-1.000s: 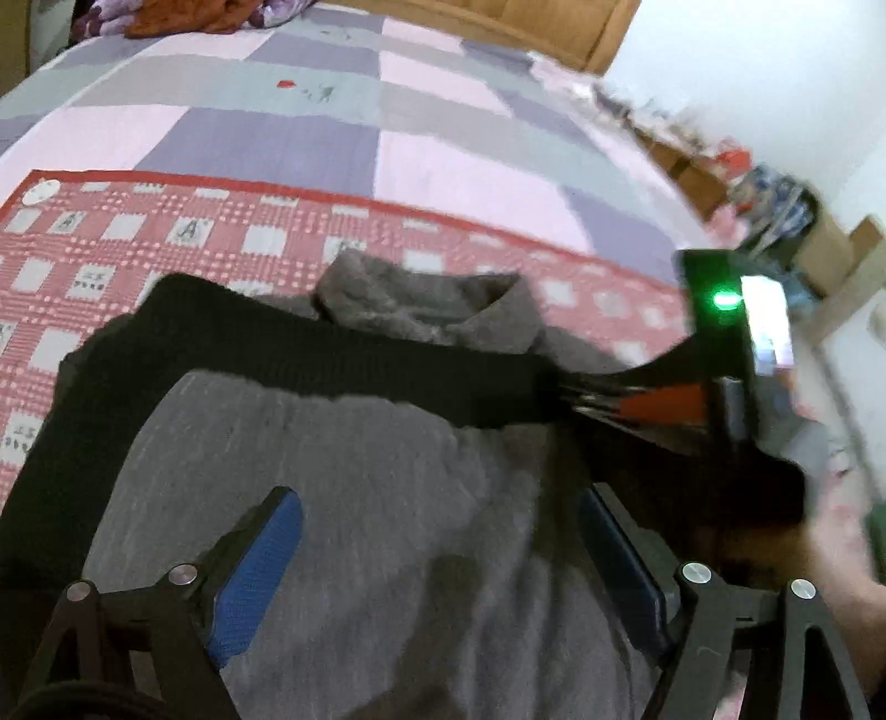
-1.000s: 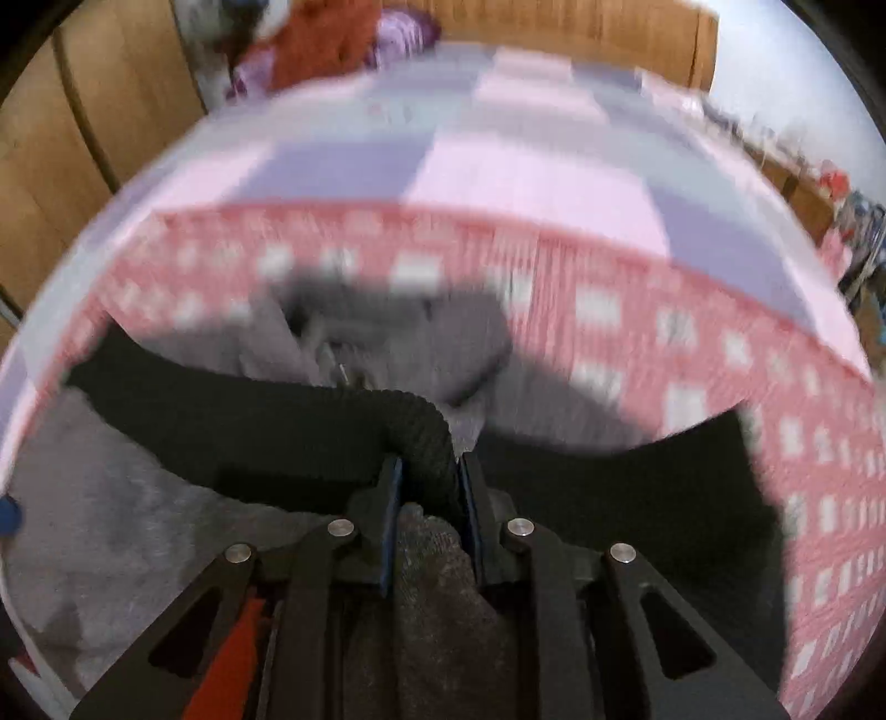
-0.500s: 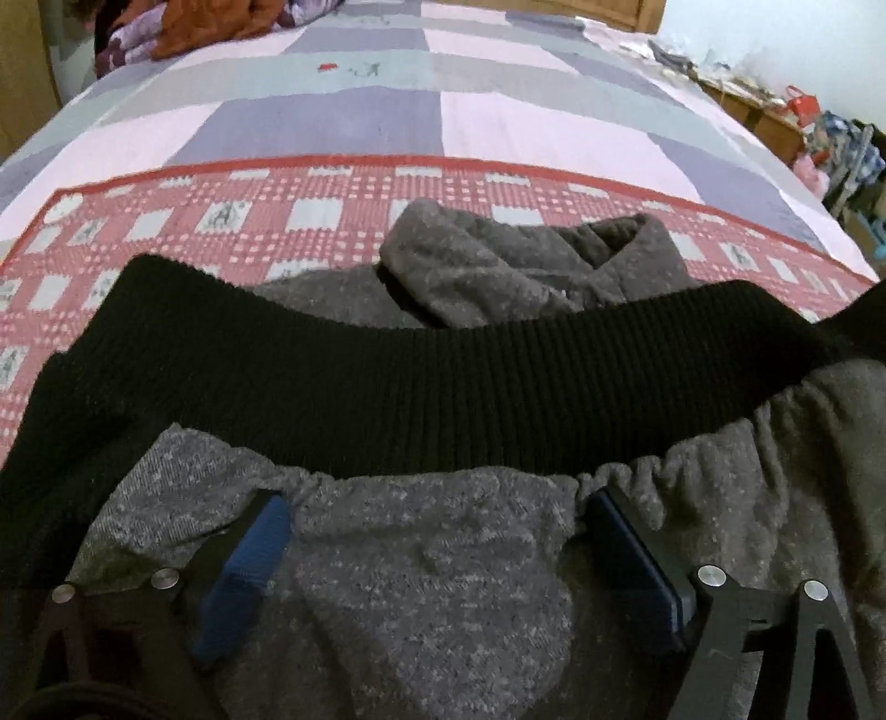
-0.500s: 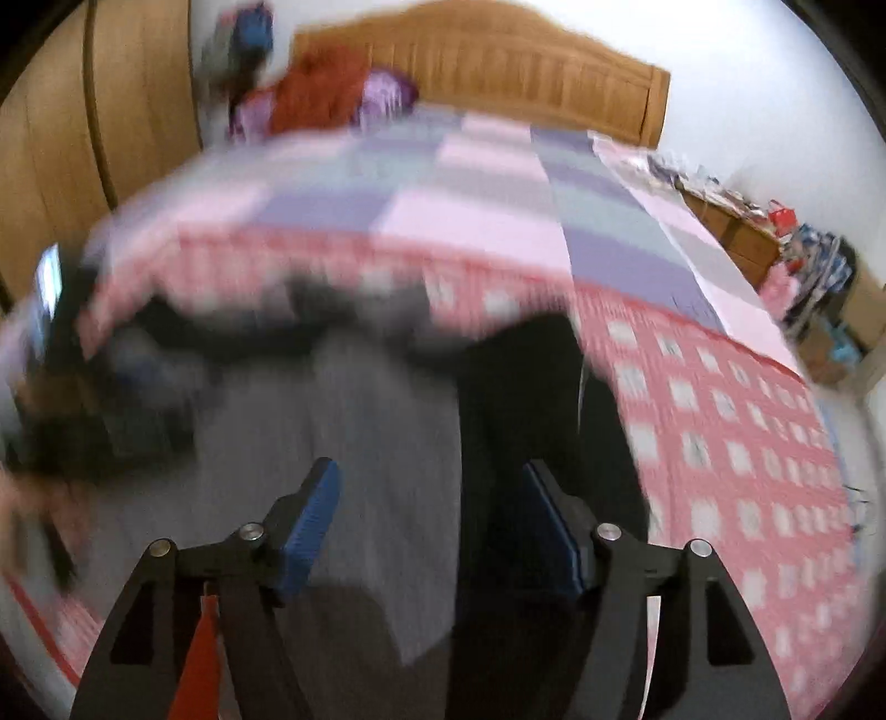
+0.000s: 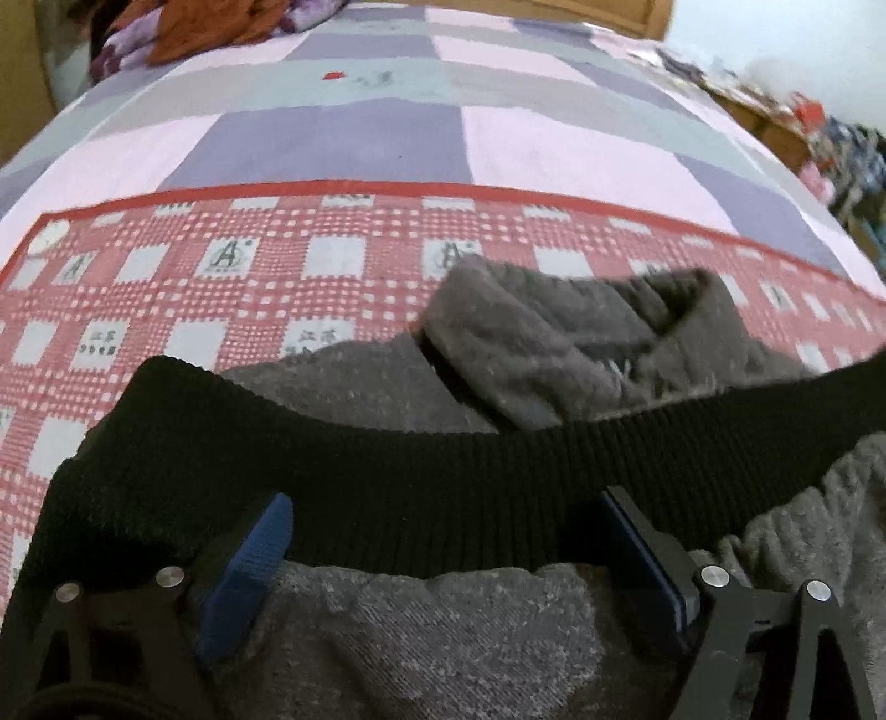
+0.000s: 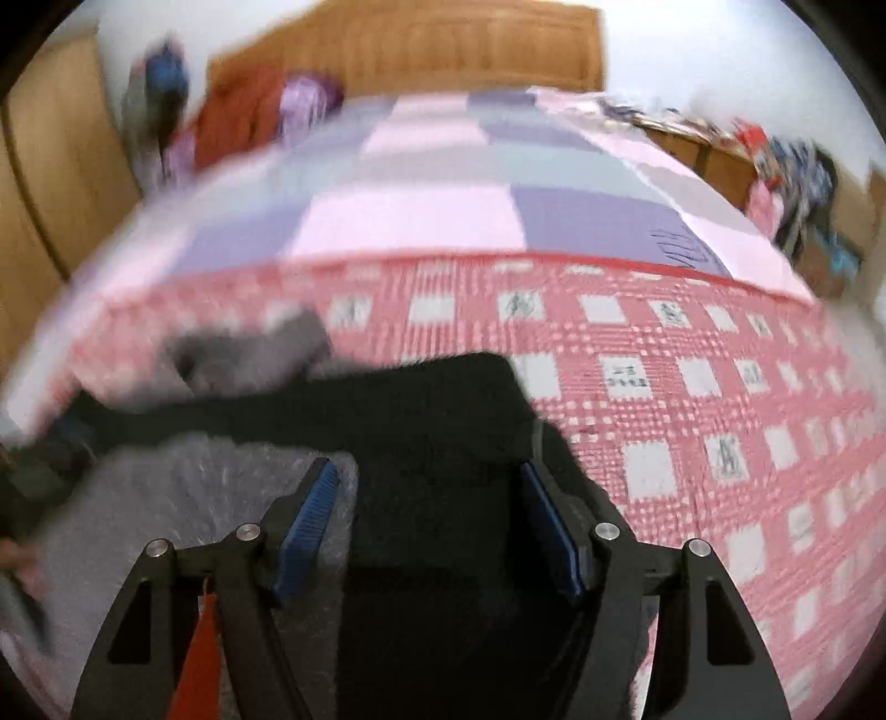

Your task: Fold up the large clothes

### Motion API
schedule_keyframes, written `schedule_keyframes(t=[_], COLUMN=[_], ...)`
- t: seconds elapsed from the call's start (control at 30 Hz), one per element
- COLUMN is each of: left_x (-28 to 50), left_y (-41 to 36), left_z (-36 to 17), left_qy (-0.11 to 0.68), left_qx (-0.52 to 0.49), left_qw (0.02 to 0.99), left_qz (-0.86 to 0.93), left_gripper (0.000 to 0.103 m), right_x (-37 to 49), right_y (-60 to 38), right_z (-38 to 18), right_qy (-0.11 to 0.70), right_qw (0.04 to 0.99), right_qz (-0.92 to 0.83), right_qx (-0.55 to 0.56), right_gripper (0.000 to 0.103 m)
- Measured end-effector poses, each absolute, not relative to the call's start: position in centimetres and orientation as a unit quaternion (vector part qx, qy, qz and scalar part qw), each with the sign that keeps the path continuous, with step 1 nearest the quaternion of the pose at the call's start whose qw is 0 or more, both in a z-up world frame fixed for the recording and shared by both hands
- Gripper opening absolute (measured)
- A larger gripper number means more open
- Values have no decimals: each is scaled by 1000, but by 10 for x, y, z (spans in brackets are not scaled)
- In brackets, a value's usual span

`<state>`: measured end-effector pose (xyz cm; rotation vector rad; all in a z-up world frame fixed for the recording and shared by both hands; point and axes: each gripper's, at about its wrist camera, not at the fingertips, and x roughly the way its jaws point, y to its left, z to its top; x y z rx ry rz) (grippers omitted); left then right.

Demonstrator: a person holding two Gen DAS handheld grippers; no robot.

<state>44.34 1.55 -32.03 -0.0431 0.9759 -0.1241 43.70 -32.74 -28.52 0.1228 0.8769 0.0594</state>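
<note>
a wooden headboard backs the bed with its checked quilt, white walls behind, cluttered low cabinet alongside.

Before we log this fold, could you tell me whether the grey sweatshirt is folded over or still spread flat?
Folded over: the grey sweatshirt's black ribbed hem lies just short of its collar.

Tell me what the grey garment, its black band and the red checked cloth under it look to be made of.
Grey garment: likely a fleecy knit, matte, with a speckled fuzzy surface. Black band: ribbed knit, probably stretchy, shown by fine parallel ridges and the gathered grey fabric below it. Red checked cloth: thin flat fabric with a red and white check and white squares bearing dark marks; the fibre cannot be told.
</note>
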Motion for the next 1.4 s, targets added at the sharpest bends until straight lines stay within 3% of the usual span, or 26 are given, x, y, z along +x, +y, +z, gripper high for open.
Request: schedule_keyframes(t=[0.1,0.23,0.37,0.53,0.67,1.0,1.17,1.3,1.4], left_x=[434,407,397,448,457,348,325,353,387], left_y=[19,29,63,99,84,97,87,92,97], left_z=[-310,-282,-282,-331,-326,-265,-285,-315,-323], left_qy=[457,418,402,479,476,414,438,457,462], left_qx=[-35,-9,5,-58,-6,-18,-11,-21,-6], left_qw=[886,906,916,875,878,910,899,889,886], left_qz=[-68,-60,-3,42,45,19,16,15,45], left_gripper=[92,92,94,99,99,99,99,103,103], right_x=[414,402,443,485,494,344,297,332,373], right_y=[-349,-330,-335,-337,-346,-316,-261,-266,-271], right_z=[-275,-290,-312,-328,-327,-249,-275,-311,-313], right_qy=[418,445,468,485,493,352,401,458,447], right_qw=[905,895,881,869,866,934,910,886,891], right_qz=[-15,-14,-56,-76,-70,-43,7,-10,-41], right_qx=[74,-25,-43,-59,-43,-46,-102,-72,-74], right_gripper=[70,70,71,85,91,91,91,94,96])
